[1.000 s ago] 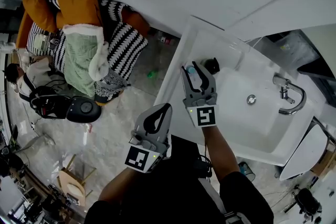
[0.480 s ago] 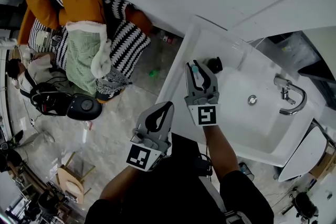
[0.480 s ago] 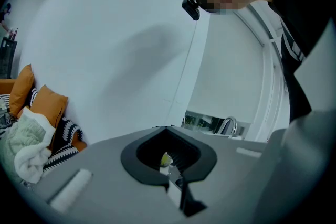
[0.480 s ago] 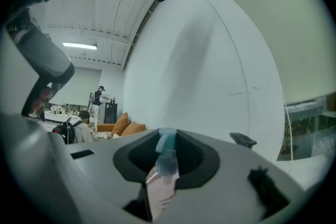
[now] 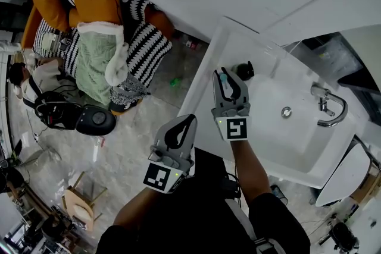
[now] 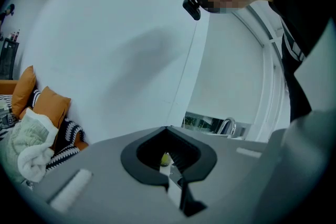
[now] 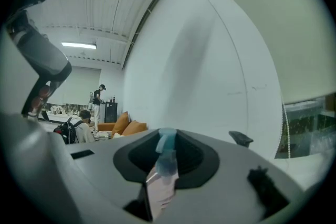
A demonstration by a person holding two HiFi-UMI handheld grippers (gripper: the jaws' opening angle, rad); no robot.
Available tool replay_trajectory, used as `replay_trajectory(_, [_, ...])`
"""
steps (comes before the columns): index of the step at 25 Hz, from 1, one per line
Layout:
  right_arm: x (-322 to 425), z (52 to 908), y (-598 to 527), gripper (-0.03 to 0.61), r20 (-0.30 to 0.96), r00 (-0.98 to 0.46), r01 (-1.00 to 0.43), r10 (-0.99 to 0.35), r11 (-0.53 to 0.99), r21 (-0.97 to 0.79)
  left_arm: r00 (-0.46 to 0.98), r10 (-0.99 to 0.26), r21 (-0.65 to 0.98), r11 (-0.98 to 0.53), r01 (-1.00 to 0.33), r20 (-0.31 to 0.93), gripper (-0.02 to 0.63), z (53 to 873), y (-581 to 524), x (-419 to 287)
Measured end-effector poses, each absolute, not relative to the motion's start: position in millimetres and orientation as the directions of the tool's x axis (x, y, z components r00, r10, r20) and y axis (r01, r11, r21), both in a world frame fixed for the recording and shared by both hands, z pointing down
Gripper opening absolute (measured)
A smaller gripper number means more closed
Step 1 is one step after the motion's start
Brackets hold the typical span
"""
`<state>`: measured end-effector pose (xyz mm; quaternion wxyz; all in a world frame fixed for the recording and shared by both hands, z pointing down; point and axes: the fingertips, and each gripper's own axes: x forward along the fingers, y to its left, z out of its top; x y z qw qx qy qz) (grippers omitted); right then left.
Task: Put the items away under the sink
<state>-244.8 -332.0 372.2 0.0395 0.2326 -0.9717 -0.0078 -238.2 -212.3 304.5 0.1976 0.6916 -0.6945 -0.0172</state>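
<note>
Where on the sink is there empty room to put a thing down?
The basin is bare between the drain and its near rim. The ledge at the end opposite the faucet is crowded: a black item sits beside the right gripper, whose jaws just closed on a spray bottle.

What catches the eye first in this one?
The right hand-held gripper, whose jaws have just been closing on a small clear spray bottle with a teal cap, hangs over the left rim of the white rectangular sink. Orange cushions and black-and-white striped blankets crowd the head view's upper left.
</note>
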Motion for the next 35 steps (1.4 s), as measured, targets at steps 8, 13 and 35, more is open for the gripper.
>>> replay_trajectory(8, [-239.1,366.5,-322.4,0.08,0.083,-0.886,-0.454,-0.456,0.89,0.042,0.035,-0.977,0.289,0.027,-0.957,0.21,0.005,297.7,-197.9,-232.5])
replay_trajectory(13, [-230.0,358.0,-312.1,0.08,0.089,-0.88,-0.463,-0.466,0.885,0.049,0.034,-0.984,0.296,0.02,-0.955,0.178,0.005,287.1,-186.3,-229.2])
replay_trajectory(35, [-163.4,329.6,-206.8,0.08,0.144,-0.841,-0.526,-0.521,0.851,0.008,0.065,-0.983,0.299,-0.011,-0.954,0.171,0.005,255.9,-72.4,-206.9])
